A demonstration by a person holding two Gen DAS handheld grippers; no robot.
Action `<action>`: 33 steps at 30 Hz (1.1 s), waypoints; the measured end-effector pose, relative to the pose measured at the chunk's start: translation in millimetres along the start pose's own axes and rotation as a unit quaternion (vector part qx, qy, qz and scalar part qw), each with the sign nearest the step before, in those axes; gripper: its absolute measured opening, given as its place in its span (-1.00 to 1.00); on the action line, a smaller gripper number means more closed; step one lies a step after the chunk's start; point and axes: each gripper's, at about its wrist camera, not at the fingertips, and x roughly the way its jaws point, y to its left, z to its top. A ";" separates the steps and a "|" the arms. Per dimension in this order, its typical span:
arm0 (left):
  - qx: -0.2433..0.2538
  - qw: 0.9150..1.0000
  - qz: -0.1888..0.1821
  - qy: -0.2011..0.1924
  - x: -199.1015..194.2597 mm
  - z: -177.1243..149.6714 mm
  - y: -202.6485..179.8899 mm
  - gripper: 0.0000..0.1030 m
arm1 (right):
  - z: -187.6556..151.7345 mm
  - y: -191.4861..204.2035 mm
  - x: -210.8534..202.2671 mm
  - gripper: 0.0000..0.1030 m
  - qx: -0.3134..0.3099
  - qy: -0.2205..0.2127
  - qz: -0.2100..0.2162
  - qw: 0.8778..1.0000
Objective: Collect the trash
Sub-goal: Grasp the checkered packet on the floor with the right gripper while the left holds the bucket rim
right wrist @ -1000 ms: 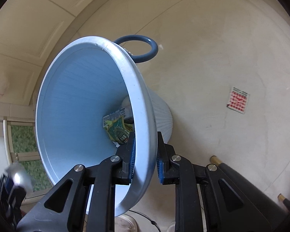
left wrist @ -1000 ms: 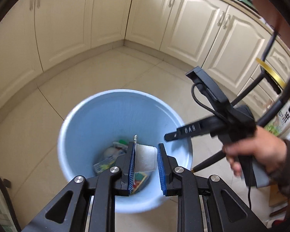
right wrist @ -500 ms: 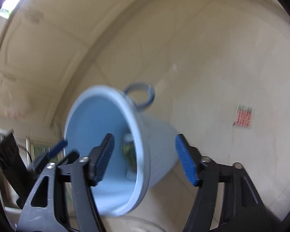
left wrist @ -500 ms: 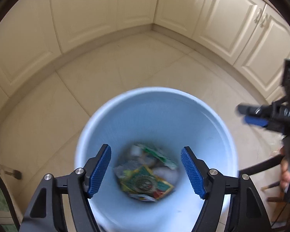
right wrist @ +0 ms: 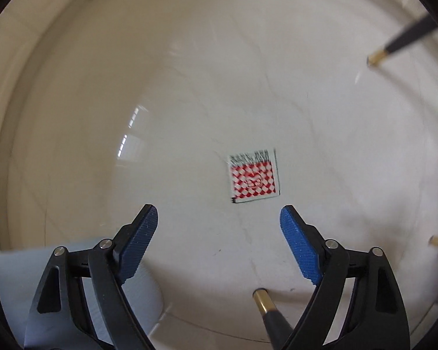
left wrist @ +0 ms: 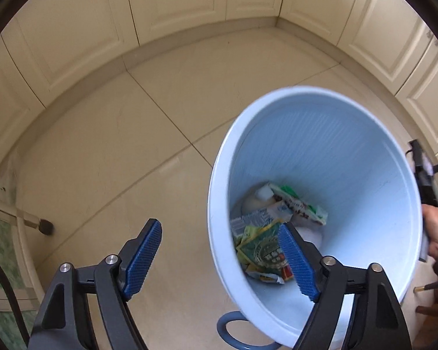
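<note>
Bin rim [left wrist: 216,204] (tilted), wrapper [right wrist: 253,176] w/ clear floor [right wrist: 219,87]

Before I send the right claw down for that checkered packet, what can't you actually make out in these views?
- Red-checkered packet, right wrist view: print blurred, unreadable.
- Blue bin, left wrist view: bottom layer hidden under wrappers and claw finger; its handle cut by the bottom edge.
- Bin in right wrist view: only a sliver, behind the claw.

Pale blue bin [left wrist: 321,134] holds green and yellow wrappers [left wrist: 260,248]; a red-and-white checked packet [right wrist: 253,178] lies on the cream floor [right wrist: 219,87].
</note>
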 end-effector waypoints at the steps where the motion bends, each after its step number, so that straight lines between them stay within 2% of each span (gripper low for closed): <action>1: -0.004 1.000 -0.004 0.006 15.4 1.2 4.5 0.48 | 1.6 -0.6 12.5 0.63 -0.006 0.004 -0.010 1.000; 3: -0.004 1.000 -0.009 0.012 30.2 3.2 0.0 0.42 | 2.9 -2.3 33.2 0.60 -0.020 0.015 -0.034 0.999; 5: 0.002 1.000 -0.014 0.013 38.7 4.2 -2.5 0.42 | 3.6 3.1 47.9 0.60 -0.034 0.016 -0.039 0.999; 8: 0.007 1.000 -0.019 0.016 62.4 5.1 -7.5 0.37 | 4.4 7.4 63.6 0.60 -0.046 0.018 -0.044 0.998; 10: 0.008 1.000 -0.019 0.020 71.2 7.1 -1.4 0.31 | 2.1 9.4 71.9 0.58 -0.049 0.025 -0.030 0.998; 11: 0.007 0.999 -0.024 0.022 68.2 6.9 11.0 0.29 | 0.4 12.1 74.3 0.57 -0.052 0.028 -0.034 0.998; 14: 0.006 0.999 -0.033 0.028 87.0 15.9 -2.9 0.20 | -1.6 11.9 80.9 0.54 -0.055 0.027 -0.045 0.997; 17: 0.007 0.999 -0.040 0.028 98.0 20.0 -6.2 0.19 | -4.1 7.1 84.2 0.50 -0.038 0.026 -0.033 0.998; 18: 0.008 0.999 -0.041 0.031 103.3 17.3 12.0 0.17 | -5.0 6.8 87.1 0.48 -0.036 0.030 -0.027 0.999; 19: 0.008 0.999 -0.041 0.031 110.6 17.3 10.5 0.10 | -5.1 5.9 90.6 0.40 -0.035 0.037 -0.024 0.998; 22: 0.011 0.998 -0.050 0.040 124.6 14.8 11.2 0.05 | -5.9 8.3 89.6 0.36 -0.044 0.029 -0.032 0.998; 24: 0.018 0.998 -0.052 0.041 130.4 14.0 12.6 -0.02 | -6.7 8.3 88.7 0.26 -0.044 0.025 -0.031 0.998; 26: 0.016 0.997 -0.058 0.042 141.0 14.1 9.2 -0.08 | -8.5 8.9 87.8 -0.07 -0.056 0.018 -0.030 0.998; 31: 0.009 0.996 -0.071 0.047 140.6 15.3 16.5 -0.30 | -4.7 15.5 86.1 -0.36 -0.078 0.025 -0.033 0.996; 33: 0.014 0.996 -0.070 0.046 150.1 14.9 11.9 -0.37 | -2.1 18.3 81.6 -0.67 -0.071 0.018 -0.018 0.997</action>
